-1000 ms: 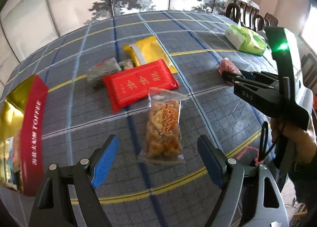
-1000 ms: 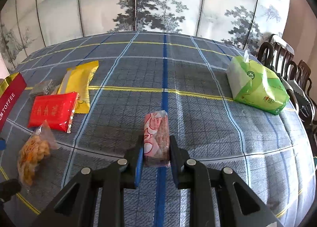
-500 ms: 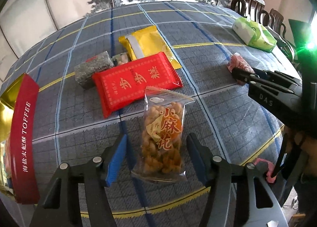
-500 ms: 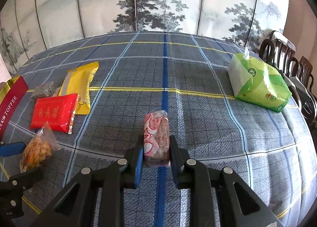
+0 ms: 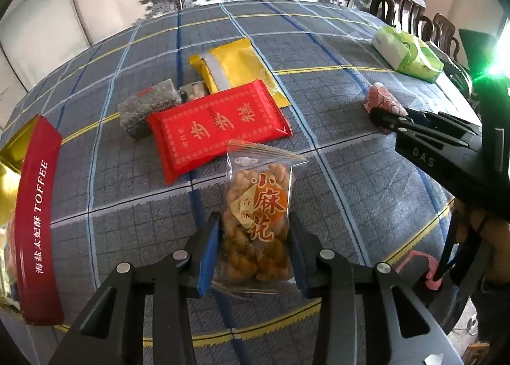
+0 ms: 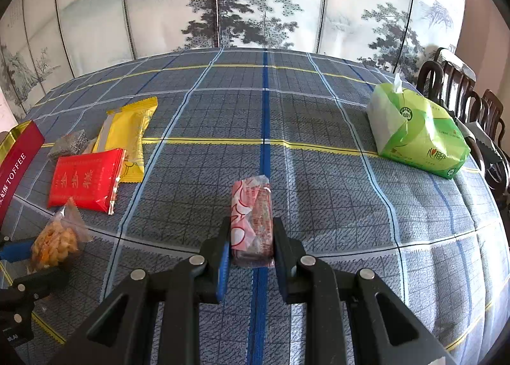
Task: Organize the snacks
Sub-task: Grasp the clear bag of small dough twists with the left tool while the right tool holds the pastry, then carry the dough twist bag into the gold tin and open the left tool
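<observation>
Nearest, the twist bag is caught at its lower half between the blue pads of the left gripper, whose jaws are drawn in against both side edges. It is judged light, its clear film slippery and crinkly, and the fried twists inside brittle, so a gentle squeeze across the filled part is thought safer than a hold on the empty sealed top. Golden-brown lumps are seen through the film, with red lettering and an orange disc printed on the front. To the right, the pink bar is pinched along its long sides by the right gripper, jaws pressed onto it, low on the plaid cloth; whether it is lifted cannot be told. It is judged small, light and fairly firm, wrapped in pink-and-white film with a dark filling showing through. Just beyond the bag a red packet is laid flat, overlapping a yellow packet, with a grey block beside them. At the left edge a toffee box is stood. Farthest right, a green tissue pack is seen near the chairs.
</observation>
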Demonstrator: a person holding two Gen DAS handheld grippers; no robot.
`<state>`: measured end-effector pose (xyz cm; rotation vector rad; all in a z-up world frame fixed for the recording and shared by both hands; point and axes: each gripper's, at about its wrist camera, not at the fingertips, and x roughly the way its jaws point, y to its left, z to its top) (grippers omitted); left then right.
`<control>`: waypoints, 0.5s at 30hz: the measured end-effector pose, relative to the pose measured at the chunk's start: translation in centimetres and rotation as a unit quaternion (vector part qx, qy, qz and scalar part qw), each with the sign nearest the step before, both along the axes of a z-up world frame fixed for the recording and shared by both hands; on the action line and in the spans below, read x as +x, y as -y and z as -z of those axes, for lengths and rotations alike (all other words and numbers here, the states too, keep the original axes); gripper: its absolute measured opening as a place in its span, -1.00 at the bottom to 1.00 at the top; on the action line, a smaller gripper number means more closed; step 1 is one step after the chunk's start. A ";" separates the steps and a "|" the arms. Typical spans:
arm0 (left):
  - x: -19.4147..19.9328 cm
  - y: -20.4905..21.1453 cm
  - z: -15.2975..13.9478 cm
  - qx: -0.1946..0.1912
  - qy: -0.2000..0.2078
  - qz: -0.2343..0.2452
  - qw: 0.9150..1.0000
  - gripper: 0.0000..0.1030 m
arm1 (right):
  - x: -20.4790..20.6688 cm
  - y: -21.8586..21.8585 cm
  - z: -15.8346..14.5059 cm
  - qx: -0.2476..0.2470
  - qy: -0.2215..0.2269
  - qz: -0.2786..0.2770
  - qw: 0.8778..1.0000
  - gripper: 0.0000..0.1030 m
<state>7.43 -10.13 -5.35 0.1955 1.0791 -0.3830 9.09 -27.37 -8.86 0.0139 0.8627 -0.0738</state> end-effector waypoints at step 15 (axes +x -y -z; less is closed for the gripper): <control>-1.5 -2.2 -3.3 0.005 0.039 -0.019 0.999 -0.30 | 0.0 -0.2 0.1 -0.008 -0.001 0.001 1.000 -0.55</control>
